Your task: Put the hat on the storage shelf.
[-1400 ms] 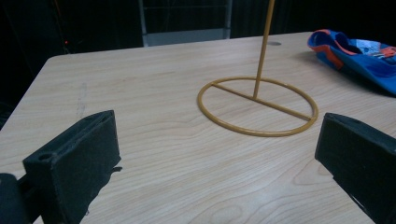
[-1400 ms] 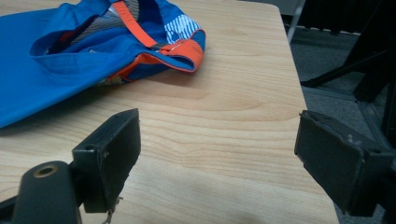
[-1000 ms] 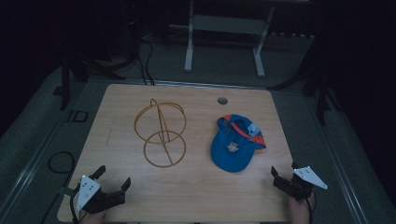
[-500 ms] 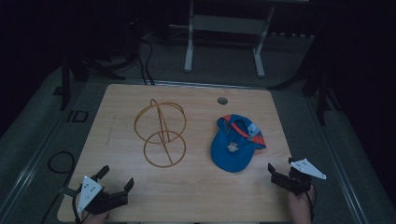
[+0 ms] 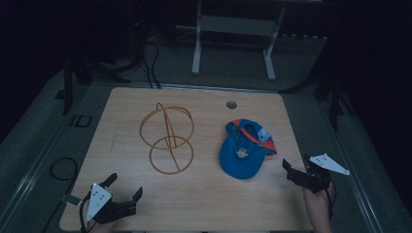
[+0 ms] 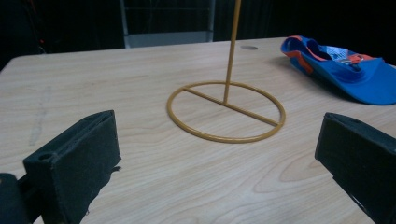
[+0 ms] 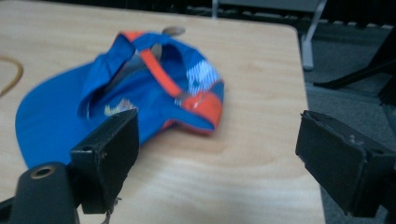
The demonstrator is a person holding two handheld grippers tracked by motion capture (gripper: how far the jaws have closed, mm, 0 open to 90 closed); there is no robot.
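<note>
A blue cap (image 5: 245,148) with orange trim lies upside down on the right half of the wooden table (image 5: 204,194). A gold wire stand (image 5: 167,138), with a round base and an upright ring, is left of centre. My left gripper (image 5: 125,185) is open near the table's front left corner, facing the stand's base ring (image 6: 226,112), with the cap (image 6: 345,70) farther off to the right. My right gripper (image 5: 296,163) is open at the front right edge, a short way from the cap (image 7: 126,93). Nothing is between either pair of jaws.
A small round hole (image 5: 231,104) is near the table's far edge. The table's right edge (image 7: 308,116) runs close beside my right gripper. A white metal frame (image 5: 233,29) stands on the floor beyond the table. A cable (image 5: 60,167) loops on the floor at left.
My right gripper has moved a little forward toward the cap. My left gripper has shifted slightly to the right. Both stay open.
</note>
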